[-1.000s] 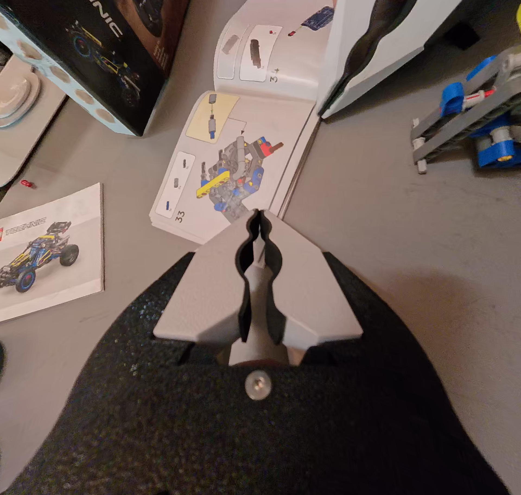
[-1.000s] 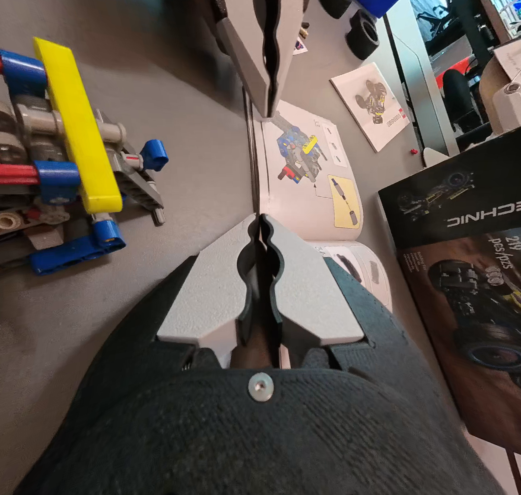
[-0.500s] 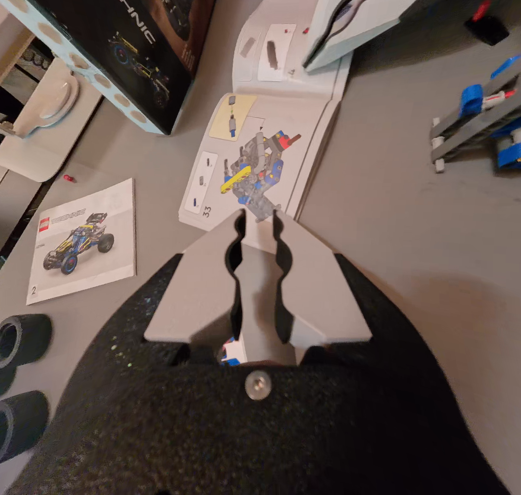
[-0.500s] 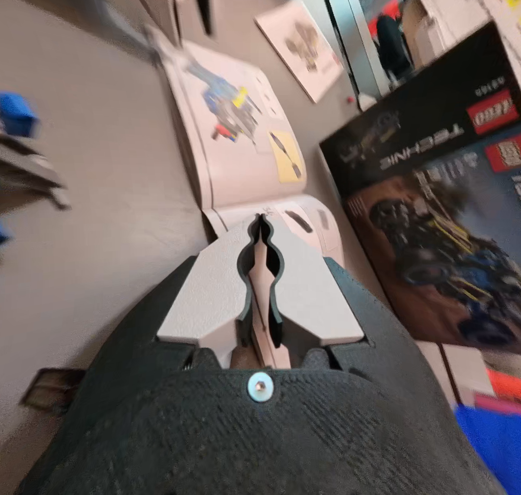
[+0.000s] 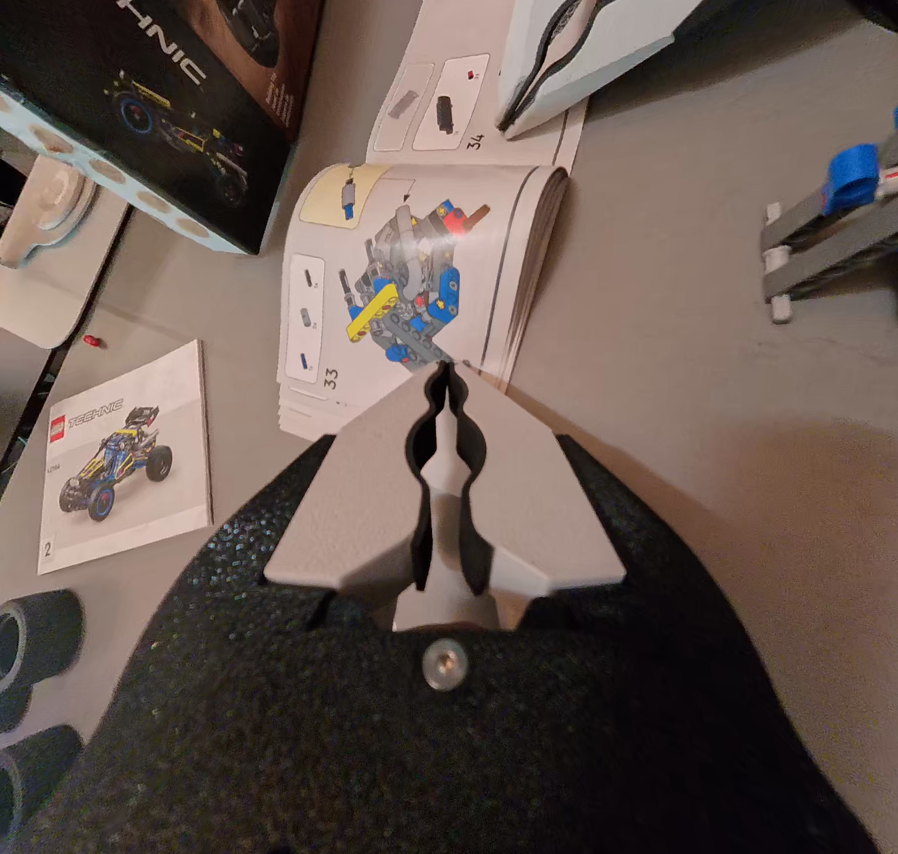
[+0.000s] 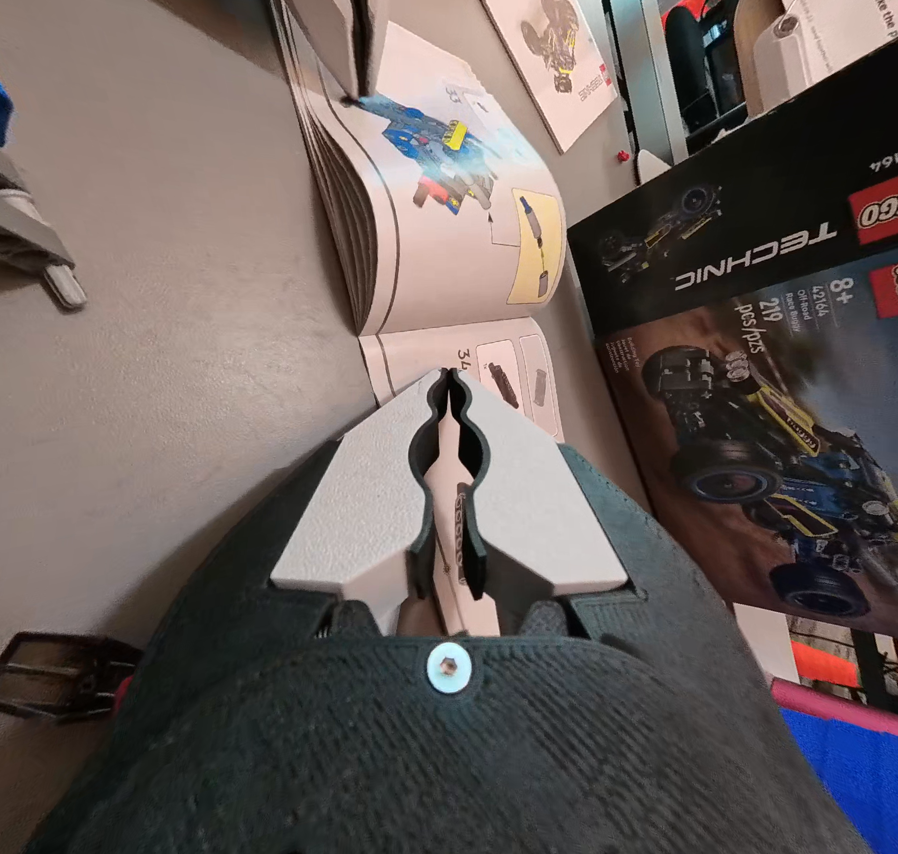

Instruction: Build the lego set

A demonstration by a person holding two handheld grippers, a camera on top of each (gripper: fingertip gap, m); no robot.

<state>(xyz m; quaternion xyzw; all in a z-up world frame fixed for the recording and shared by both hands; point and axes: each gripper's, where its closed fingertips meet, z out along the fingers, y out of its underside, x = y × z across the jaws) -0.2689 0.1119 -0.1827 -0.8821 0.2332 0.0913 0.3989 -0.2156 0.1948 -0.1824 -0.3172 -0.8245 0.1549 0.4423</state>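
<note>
Left wrist view: the left gripper (image 5: 446, 368) is seen clenched, pads met at the tip with nothing between them, poised over the near corner of the open instruction booklet (image 5: 388, 266) on the grey table (image 5: 656, 393). A second booklet (image 5: 126, 456) lies to the left, a dark product box (image 5: 146, 67) beyond it, and a partly built grey-and-blue model (image 5: 836, 237) to the right.

Right wrist view: the right gripper (image 6: 448, 372) is likewise clenched and bare above the booklet's nearer page. Contact with the paper cannot be judged. The box (image 6: 758, 393) is noted just beside it.
</note>
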